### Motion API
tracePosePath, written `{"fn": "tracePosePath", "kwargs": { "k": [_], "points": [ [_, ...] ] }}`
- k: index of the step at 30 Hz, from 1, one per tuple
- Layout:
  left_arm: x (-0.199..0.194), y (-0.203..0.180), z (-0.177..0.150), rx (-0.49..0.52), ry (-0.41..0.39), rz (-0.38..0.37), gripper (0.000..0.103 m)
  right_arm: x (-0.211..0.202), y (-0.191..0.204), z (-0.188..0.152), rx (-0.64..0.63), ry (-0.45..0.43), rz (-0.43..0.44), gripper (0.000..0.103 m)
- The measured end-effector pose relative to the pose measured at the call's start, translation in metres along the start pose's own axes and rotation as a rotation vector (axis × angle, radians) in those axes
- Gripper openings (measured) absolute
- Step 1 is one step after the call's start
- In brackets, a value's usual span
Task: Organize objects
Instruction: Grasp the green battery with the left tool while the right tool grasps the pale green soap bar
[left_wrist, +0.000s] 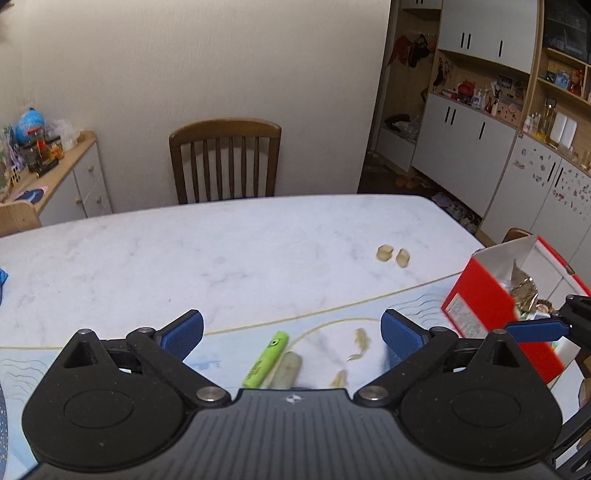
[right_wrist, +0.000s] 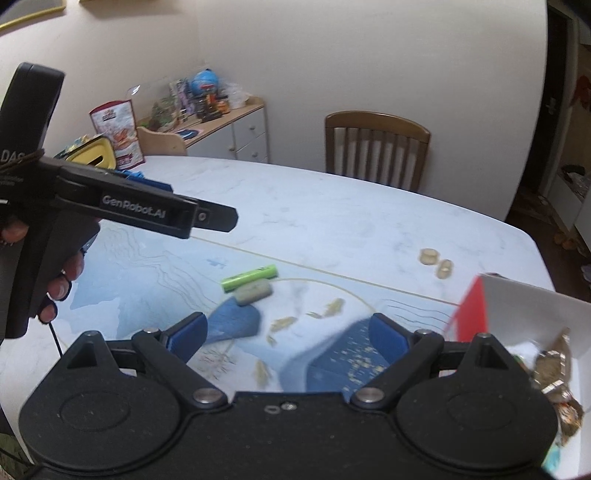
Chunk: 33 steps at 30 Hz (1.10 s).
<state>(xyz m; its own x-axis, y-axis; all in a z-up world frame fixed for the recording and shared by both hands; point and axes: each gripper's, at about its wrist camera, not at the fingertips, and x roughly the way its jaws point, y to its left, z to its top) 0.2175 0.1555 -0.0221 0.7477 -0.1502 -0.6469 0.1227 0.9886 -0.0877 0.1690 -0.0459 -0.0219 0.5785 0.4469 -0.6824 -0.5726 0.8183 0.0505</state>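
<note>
Now hovering low-centre with left gripper (left_wrist: 291, 334) and right gripper (right_wrist: 286, 334), jaws apart, empty. Green battery (left_wrist: 266, 359) lower centre, touching grey eraser (left_wrist: 286, 370); red box (left_wrist: 491, 310) at right. Risk: pinching both together, or rolling battery aside.

Left tool (left_wrist: 291, 334) held level, jaws spread wide, nothing between; right tool (right_wrist: 288, 332) likewise agape; both aloft.
</note>
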Motion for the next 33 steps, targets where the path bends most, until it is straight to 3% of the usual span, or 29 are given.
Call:
{"fn": "tracePosePath", "kwargs": {
  "k": [17,33],
  "points": [
    [0.075,0.053,-0.022,0.087,0.122,-0.036,0.103,0.091,0.028,0.009,-0.093,0.075,0.007,0.090],
    [0.132,0.066,-0.033,0.093,0.176,-0.069,0.102,0.163,0.033,0.009,-0.155,0.129,0.010,0.076]
  ]
}}
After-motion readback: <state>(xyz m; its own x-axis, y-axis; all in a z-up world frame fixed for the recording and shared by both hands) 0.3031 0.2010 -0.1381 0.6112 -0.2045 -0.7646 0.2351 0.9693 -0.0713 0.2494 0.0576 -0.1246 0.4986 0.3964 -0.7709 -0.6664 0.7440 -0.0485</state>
